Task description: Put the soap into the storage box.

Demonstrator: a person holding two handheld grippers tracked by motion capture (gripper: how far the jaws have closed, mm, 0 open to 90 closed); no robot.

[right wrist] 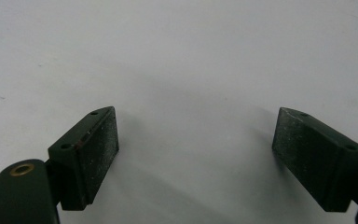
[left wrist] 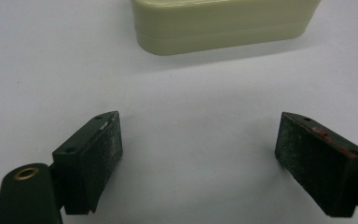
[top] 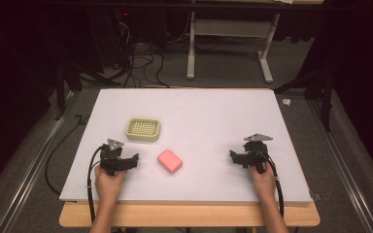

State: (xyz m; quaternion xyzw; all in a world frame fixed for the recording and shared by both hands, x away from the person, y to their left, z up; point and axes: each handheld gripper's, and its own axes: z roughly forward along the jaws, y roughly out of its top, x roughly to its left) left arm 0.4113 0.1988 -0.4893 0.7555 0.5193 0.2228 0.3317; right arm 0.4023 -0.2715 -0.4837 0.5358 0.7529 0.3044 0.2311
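Observation:
A pale green soap dish (top: 143,129) with a perforated top sits left of centre on the white sheet (top: 209,111). A pink bar of soap (top: 169,161) lies just right of and nearer than it. My left gripper (top: 120,158) rests on the sheet in a hand, a little nearer than the dish and left of the soap. In the left gripper view its jaws (left wrist: 198,140) stand wide apart with bare sheet between them and the dish (left wrist: 223,28) ahead. My right gripper (top: 246,156) sits at the right, open (right wrist: 196,140) over bare sheet.
The white sheet covers a wooden table (top: 189,216), whose front edge shows below both forearms. Beyond the far edge stand a white frame's legs (top: 191,53) and loose cables (top: 141,63) on the floor. Metal rails (top: 29,160) run along both sides.

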